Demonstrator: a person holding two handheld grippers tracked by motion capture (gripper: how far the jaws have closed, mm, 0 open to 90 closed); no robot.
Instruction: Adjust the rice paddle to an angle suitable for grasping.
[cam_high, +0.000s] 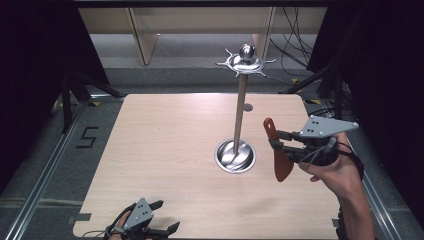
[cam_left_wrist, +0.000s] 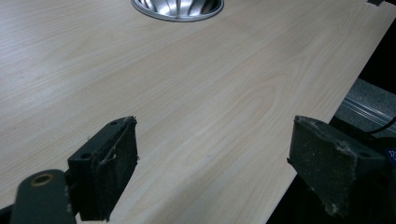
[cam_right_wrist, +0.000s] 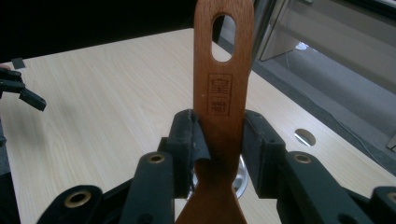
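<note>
My right gripper (cam_high: 278, 141) is shut on a reddish-brown wooden spatula (cam_high: 276, 150), held upright above the table's right side, just right of the stand's base. In the right gripper view the pads (cam_right_wrist: 189, 135) press both edges of the spatula handle (cam_right_wrist: 224, 88), whose oval hanging hole points up. A tall chrome utensil stand (cam_high: 240, 107) rises from a round base (cam_high: 235, 156) at the table's middle; a ring of hooks (cam_high: 245, 63) with a ball tops it. My left gripper (cam_high: 162, 216) rests open at the near edge, its pads (cam_left_wrist: 109, 163) wide apart with nothing between them.
The light wooden table (cam_high: 165, 145) has a small round hole (cam_high: 248, 107) behind the stand. The stand's chrome base (cam_left_wrist: 177, 7) lies ahead of the left gripper. Dark curtains flank both sides, and cables trail on the floor at the far right.
</note>
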